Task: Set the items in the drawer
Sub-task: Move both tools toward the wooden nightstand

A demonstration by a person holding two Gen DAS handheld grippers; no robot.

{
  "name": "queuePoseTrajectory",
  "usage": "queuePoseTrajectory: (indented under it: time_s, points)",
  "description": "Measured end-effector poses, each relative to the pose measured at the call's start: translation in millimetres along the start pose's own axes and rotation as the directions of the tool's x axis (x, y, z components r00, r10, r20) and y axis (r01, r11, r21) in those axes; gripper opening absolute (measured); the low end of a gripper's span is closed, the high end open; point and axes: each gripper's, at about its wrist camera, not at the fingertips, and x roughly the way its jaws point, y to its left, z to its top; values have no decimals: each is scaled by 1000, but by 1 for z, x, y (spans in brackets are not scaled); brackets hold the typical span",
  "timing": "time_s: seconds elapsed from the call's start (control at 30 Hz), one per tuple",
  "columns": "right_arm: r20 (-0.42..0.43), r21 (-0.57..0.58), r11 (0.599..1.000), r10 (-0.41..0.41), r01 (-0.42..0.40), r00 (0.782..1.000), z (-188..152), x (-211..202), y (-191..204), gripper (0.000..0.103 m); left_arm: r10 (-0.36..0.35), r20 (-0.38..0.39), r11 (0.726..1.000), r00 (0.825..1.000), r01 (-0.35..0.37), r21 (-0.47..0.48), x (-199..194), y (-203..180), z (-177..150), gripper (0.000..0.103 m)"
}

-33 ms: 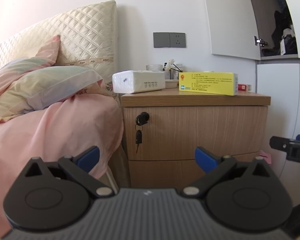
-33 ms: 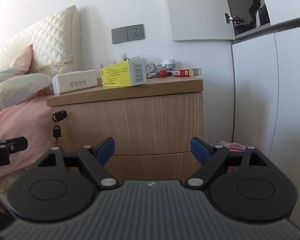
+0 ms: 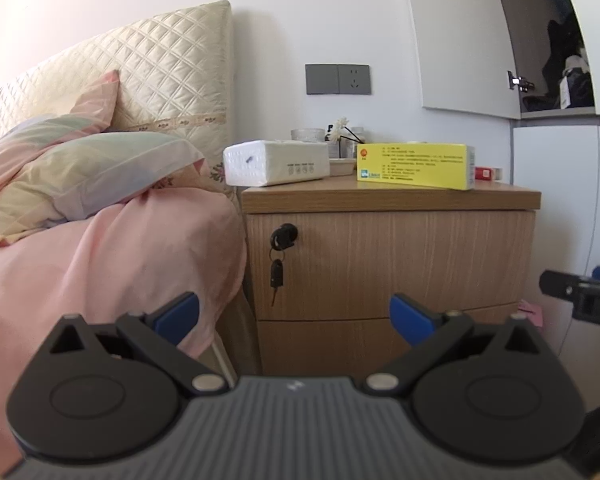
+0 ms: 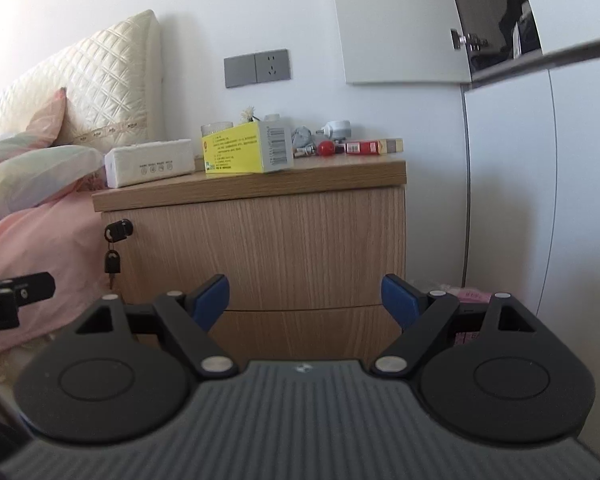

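Note:
A wooden nightstand stands ahead with its upper drawer and lower drawer both closed. A key hangs from the upper drawer's lock. On top lie a white tissue pack, a yellow box and a red pack. My left gripper is open and empty, level with the seam between the drawers and well short of it. My right gripper is likewise open and empty, facing the nightstand from further right.
A bed with a pink cover and pillows presses against the nightstand's left side. White wardrobe panels stand to the right, with an open cupboard door above. Small items, a glass and a charger sit at the back of the top.

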Motion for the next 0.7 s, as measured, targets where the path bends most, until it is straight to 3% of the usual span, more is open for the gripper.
queuePoseTrajectory:
  time_s: [0.7]
  points:
    - [64,-44,999,25,-22,998,-2,0,0,85,-4,-15,1000,1000,5,26,1,-4,-2,103]
